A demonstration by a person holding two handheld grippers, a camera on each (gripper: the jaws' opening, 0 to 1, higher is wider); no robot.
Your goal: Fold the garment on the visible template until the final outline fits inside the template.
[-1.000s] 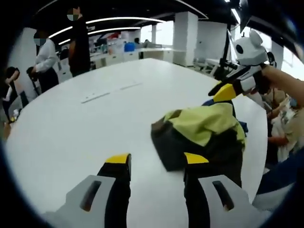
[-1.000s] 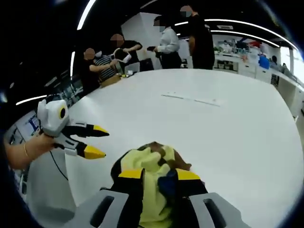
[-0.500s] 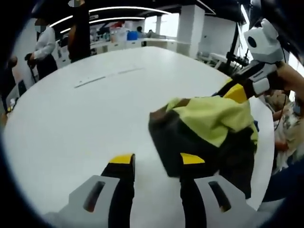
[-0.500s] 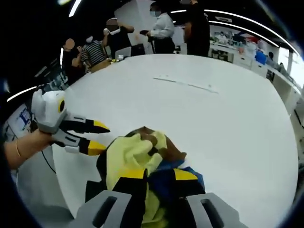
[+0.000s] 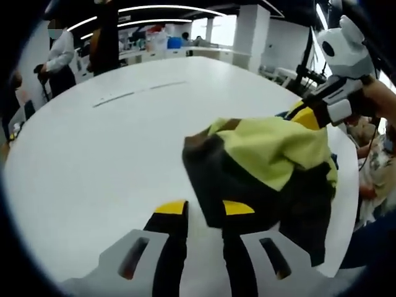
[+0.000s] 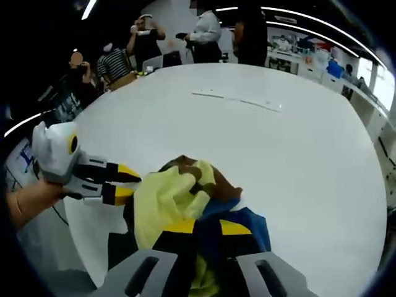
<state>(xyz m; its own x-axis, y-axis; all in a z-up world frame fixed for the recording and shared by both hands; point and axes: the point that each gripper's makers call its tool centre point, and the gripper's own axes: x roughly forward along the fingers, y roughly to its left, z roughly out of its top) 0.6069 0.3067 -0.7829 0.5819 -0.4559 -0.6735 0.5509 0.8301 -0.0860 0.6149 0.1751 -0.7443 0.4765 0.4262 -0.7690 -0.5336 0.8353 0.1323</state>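
In the left gripper view, my left hand-held gripper [image 5: 197,210] has its jaws narrowly spread, the right one at the dark near edge of the garment [image 5: 263,167], which lies bunched at the right of the white tabletop [image 5: 93,161]. If I close here I judge I may catch only one layer and drag the heap. I cannot make out any template (perhaps under the cloth).

In the right gripper view, my right hand-held gripper [image 6: 201,228] pinches the garment's [image 6: 167,198] yellow and blue folds. Lifting could pull it off the near edge. How many layers it holds is hidden.
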